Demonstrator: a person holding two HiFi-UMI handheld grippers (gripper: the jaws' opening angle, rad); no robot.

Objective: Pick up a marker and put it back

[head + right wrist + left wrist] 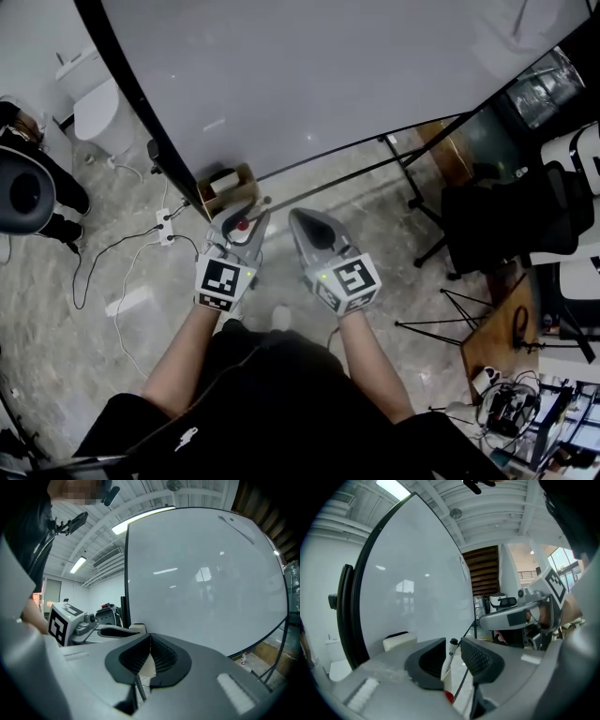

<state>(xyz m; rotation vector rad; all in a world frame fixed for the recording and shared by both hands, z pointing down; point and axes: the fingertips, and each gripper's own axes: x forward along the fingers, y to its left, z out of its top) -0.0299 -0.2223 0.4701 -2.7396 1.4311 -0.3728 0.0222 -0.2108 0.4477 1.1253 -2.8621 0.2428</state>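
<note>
Bare forearms [183, 361] reach down below the head camera to the two grippers. Right gripper [302, 223] has its jaws pressed together with nothing between them, idle beside the other. Left gripper [241, 221] has its jaws a little apart around the marker [449, 660], a white barrel with a red end nearest that gripper's camera and a dark tip pointing away. One jaw stands clear of it, so it looks loose, not clamped. What it rests on I cannot tell. Just beyond sits a cardboard box [217, 194] at the foot of the whiteboard [328, 75]. I judge the put-back almost finished, with only backing off left.
</note>
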